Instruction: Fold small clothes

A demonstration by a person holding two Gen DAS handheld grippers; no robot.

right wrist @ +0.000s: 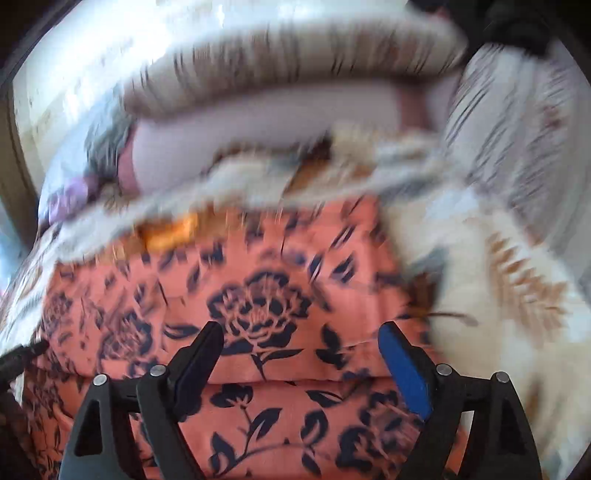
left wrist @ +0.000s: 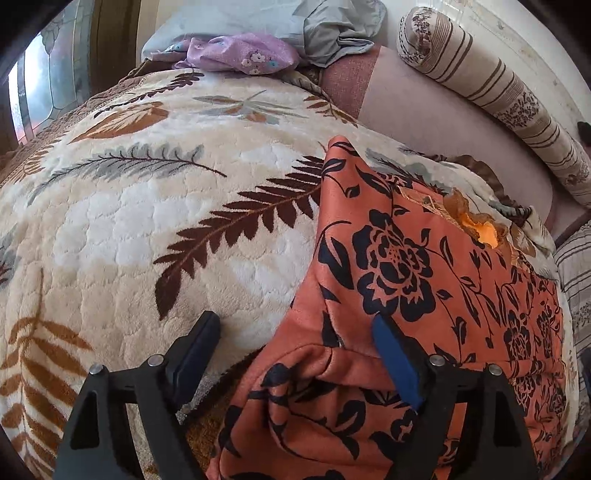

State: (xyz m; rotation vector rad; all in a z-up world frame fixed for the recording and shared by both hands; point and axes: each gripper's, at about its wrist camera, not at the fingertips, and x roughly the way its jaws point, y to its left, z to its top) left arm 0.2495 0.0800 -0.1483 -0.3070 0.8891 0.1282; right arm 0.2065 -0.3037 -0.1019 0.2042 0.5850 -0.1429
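Starting at the tongs, we note the left gripper (left wrist: 293, 328) with jaws spread wide, released, nothing pinched. Its right finger (left wrist: 395, 354) overlaps the orange floral garment (left wrist: 424, 266); whether it touches the cloth we cannot tell. Its left finger (left wrist: 195, 347) stands over bare leaf-print blanket (left wrist: 147, 206). A bunched fold of the garment sits low between the two fingers.

We record the right gripper (right wrist: 301, 332) likewise released, jaws wide, nothing clamped. The garment (right wrist: 258, 302) lies spread below and beyond both fingers, with a fold line running across between them. This view is motion-blurred.

Outward: in the left view the garment's left edge runs up from the jaws to a pointed corner, and a torn or frayed patch shows at its far edge. Open blanket stretches to the left of that edge, giving free room there. Farther off we see a striped bolster (left wrist: 498, 96) to the right, and a purple floral cloth (left wrist: 240, 55) with grey bedding (left wrist: 332, 33) at the far side.
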